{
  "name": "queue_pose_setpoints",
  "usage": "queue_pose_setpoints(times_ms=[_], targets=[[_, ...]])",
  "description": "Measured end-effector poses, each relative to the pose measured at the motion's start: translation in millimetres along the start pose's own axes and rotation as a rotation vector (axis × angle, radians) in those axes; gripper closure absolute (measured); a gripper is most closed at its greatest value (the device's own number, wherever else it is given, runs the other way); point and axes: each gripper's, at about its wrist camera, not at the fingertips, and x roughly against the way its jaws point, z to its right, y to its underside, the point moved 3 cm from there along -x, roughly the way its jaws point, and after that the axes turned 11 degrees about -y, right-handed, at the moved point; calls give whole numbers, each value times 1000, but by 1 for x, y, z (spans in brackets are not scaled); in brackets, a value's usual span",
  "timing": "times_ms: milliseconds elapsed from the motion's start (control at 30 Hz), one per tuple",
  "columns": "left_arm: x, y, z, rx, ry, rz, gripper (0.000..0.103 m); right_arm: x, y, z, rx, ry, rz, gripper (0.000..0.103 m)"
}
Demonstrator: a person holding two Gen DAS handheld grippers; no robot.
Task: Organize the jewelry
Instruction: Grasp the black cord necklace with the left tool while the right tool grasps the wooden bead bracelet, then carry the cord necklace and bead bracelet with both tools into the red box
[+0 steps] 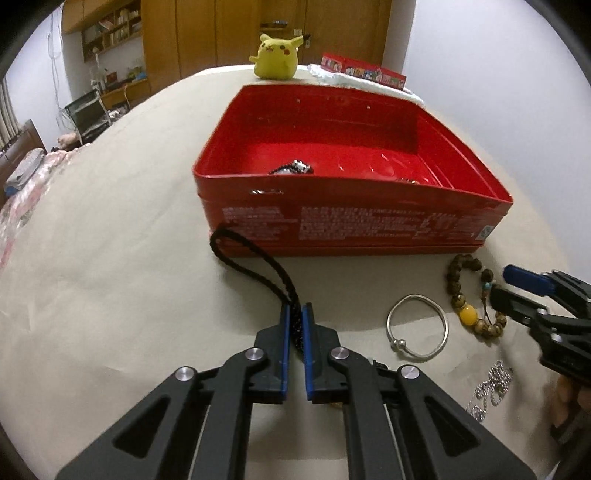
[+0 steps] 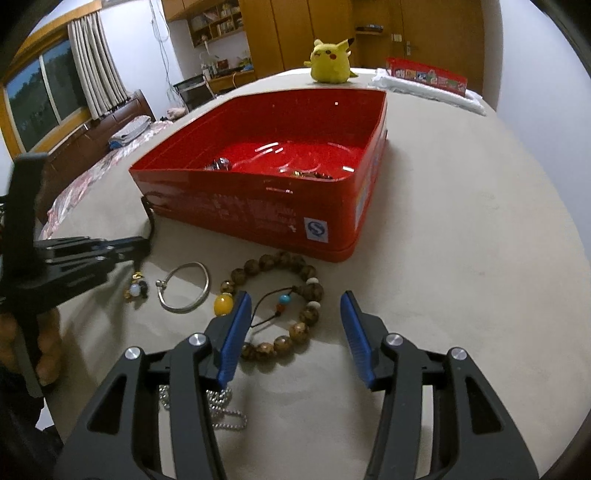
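On the beige counter, just in front of the red tin box, the left tool is clamped shut on a black braided cord. The cord's loop runs away from the blue pads to the tin's near wall, where it touches or almost touches the lower left corner. In the right wrist view a small charm with a pale bead and gold parts lies on the counter under the left tool, at the cord's other end.

The right tool hangs with its jaws apart and nothing pressed between them; its left pad lies over the rim of the wooden bead bracelet, beside that bracelet's yellow bead. A silver bangle lies between the two tools, just beside the bead bracelet and apart from the cord. A silver ball chain lies nearer still, partly hidden under the right tool's frame.

The tin stands open, and its near wall rises between both tools and its inside. A few pieces already lie on its floor: a dark and silver item near the front wall and something small and gold-toned further right.

Behind the tin sit a yellow plush toy and a red printed carton on white padding. A bed and wooden cabinets fill the room beyond.
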Motion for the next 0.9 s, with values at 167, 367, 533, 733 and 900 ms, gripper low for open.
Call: queue_pose_setpoints(times_ms=[167,367,533,733,900], targets=[[9,1,-5,1,0,23,97,-11,3,2,17,36,-35,67],[22,0,-11,10,10,44,97,-8,5,-9,54,64,-54,92],[39,-5,-19,15,10,81,97,11,0,-14,34,47,-4,92],[53,-8,-29,22,6,107,98,41,-12,-24,52,57,59,92],[63,-9,-36,15,1,128,98,61,-21,-29,61,60,102,92]])
